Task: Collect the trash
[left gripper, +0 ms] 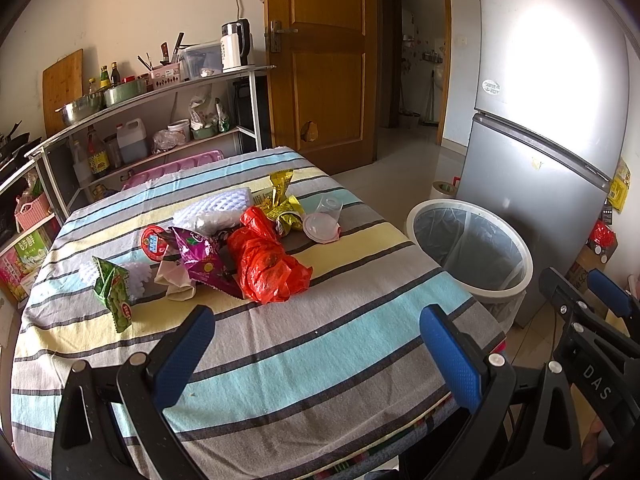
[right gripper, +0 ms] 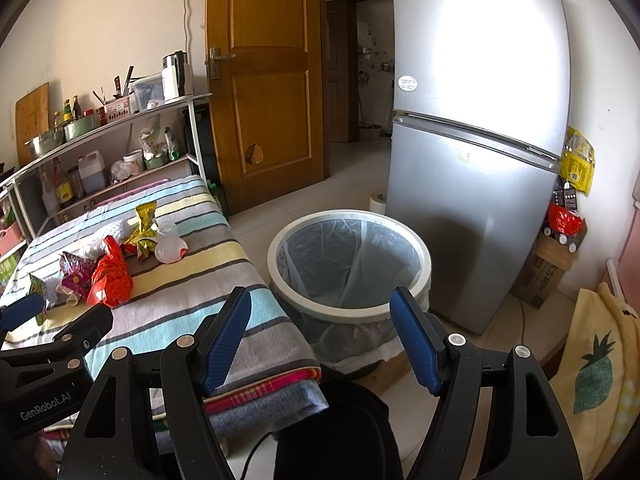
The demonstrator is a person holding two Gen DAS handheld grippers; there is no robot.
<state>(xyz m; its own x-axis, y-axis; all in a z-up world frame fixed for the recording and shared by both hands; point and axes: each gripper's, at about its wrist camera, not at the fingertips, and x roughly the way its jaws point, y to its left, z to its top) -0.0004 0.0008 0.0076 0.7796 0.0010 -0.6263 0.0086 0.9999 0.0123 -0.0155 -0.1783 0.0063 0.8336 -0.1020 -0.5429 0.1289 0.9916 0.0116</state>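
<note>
Trash [left gripper: 224,248] lies in a loose heap on the striped cloth [left gripper: 320,344] of the table, toward its far left part. From the left of the heap: a green wrapper [left gripper: 114,292] standing tilted nearest the left edge, white foam netting [left gripper: 138,274] behind it, a red-lidded cup [left gripper: 155,242], a beige wad [left gripper: 176,280], and a purple wrapper [left gripper: 202,258]. At the middle sits a red bag [left gripper: 266,264], touching the purple wrapper; behind it lies a white foam net [left gripper: 218,206]. Farther right are a gold wrapper [left gripper: 284,204] and a clear cup [left gripper: 326,218] on its side, nearest the right edge. Left gripper [left gripper: 316,356] hovers over the near edge of the table, jaws wide apart and empty. Off the right edge, on the floor, stands a bin [right gripper: 348,258] lined with a clear bag, just beside a fridge [right gripper: 476,160]. Right gripper [right gripper: 320,336] hangs before the bin, past the table's near right corner, jaws apart and empty. A shelf [left gripper: 160,92] of kitchenware stands beyond the table's far left corner, with a door [left gripper: 320,60] to its right.
</note>
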